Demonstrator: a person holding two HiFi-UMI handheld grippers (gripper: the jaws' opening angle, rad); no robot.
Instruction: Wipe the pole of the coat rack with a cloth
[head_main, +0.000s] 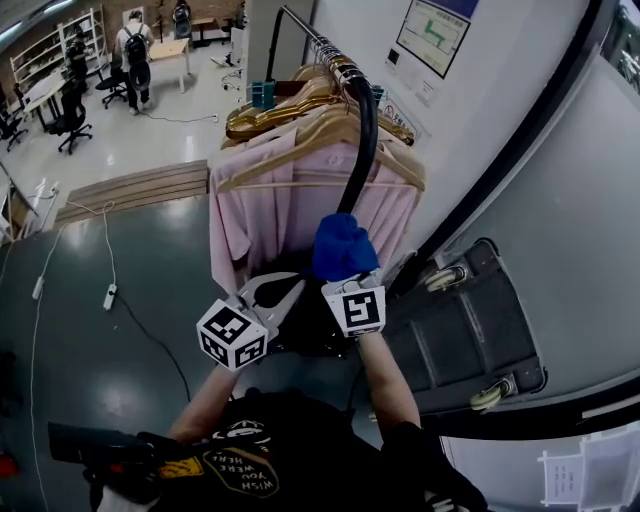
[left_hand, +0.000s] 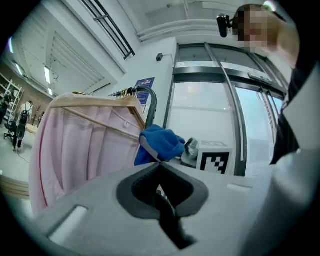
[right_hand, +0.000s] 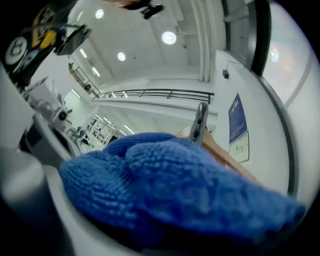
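Observation:
The coat rack's black pole (head_main: 362, 135) curves down from the top rail in the head view. A blue cloth (head_main: 342, 247) is bunched around the pole where it meets the pink shirts. My right gripper (head_main: 347, 276) is shut on this cloth just below it. The cloth (right_hand: 175, 190) fills the right gripper view and hides the pole there. My left gripper (head_main: 283, 291) sits beside the right one, to its left and apart from the pole. Its jaws meet with nothing between them (left_hand: 159, 165). The left gripper view shows the pole (left_hand: 151, 107) and the cloth (left_hand: 161, 141) beyond the jaws.
Pink shirts (head_main: 265, 205) on wooden hangers (head_main: 330, 130) crowd the rail left of the pole. A dark grey wheeled suitcase (head_main: 465, 335) lies to the right against the white wall. A power strip (head_main: 110, 296) and cable lie on the floor at left. People stand far back (head_main: 133, 55).

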